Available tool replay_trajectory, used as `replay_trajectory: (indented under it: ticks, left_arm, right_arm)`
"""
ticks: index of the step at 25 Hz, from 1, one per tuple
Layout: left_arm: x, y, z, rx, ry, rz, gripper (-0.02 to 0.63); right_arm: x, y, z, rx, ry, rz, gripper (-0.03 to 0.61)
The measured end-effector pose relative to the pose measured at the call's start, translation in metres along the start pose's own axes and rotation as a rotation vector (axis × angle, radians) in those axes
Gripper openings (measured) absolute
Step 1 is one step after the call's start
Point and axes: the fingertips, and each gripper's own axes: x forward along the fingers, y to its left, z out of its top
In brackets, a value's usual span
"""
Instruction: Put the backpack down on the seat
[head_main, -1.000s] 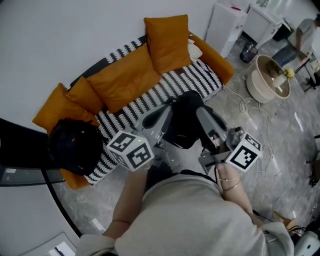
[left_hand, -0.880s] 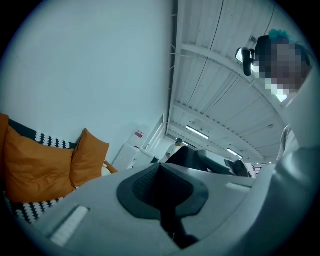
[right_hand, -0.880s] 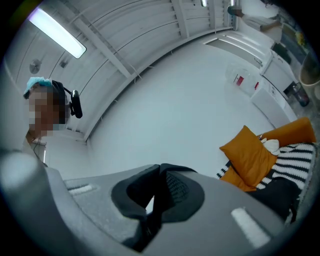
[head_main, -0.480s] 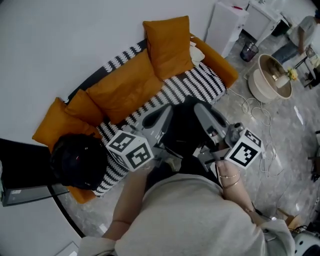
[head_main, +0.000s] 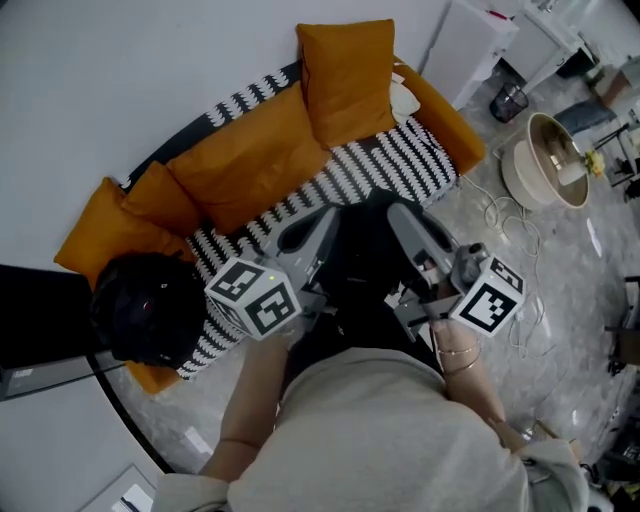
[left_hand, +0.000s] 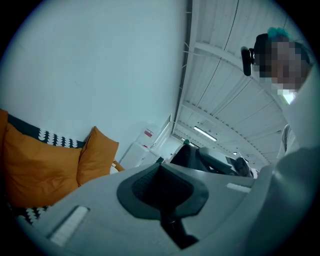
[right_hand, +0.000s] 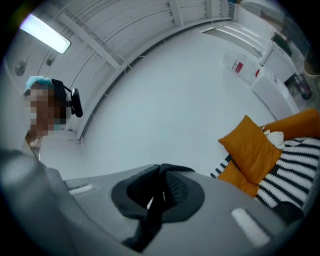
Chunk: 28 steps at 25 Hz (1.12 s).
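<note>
The black backpack (head_main: 362, 262) hangs between your two grippers at the front edge of the sofa's striped seat (head_main: 400, 160), its top overlapping the black-and-white throw at 12 o'clock; whether its base touches the seat cannot be told from the head view. The left gripper (left_hand: 162, 191) has its jaws pressed together on a dark strap that trails out below the pads, and the right gripper (right_hand: 160, 194) is likewise clamped on a thin black strap, so you carry the bag by both tongs, each pointing roughly level toward the sofa

The step in hand looks like the final carry and lowering. To do it well, bring the bag further toward 12 o'clock so its weight sits over the throw and not on the lip, keep both grippers level with each other so it does not swing or tip, and lower until the straps go slack before you let the jaws part. Aim for the bare stretch of stripes ahead; a dark rounded bundle (head_main: 140, 310) already fills the sofa's end at 9 o'clock, and the orange back cushions (head_main: 250, 165) and the upright orange cushion (head_main: 345, 75) at 12 o'clock could prop the bag once it stands. A round basin (head_main: 545, 165) and loose cables (head_main: 505, 215) lie on the floor at 2 o'clock, well apart
</note>
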Motion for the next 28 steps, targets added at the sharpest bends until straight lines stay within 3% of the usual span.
replay_trajectory:
  ticks: [13,18,28]
  left_arm:
    - [0.101,0.108,0.009,-0.069,0.062,0.096,0.006]
    - [0.143,0.147,0.02,-0.044,0.088,0.116,0.006]
    - [0.179,0.209,0.023,-0.071,0.086,0.185,0.006]
  right_arm:
    - [0.101,-0.13,0.053,0.05,0.09,0.0,0.011]
    - [0.134,-0.178,0.075,0.046,0.106,0.016,0.011]
    - [0.182,-0.238,0.089,0.01,0.16,0.039,0.011]
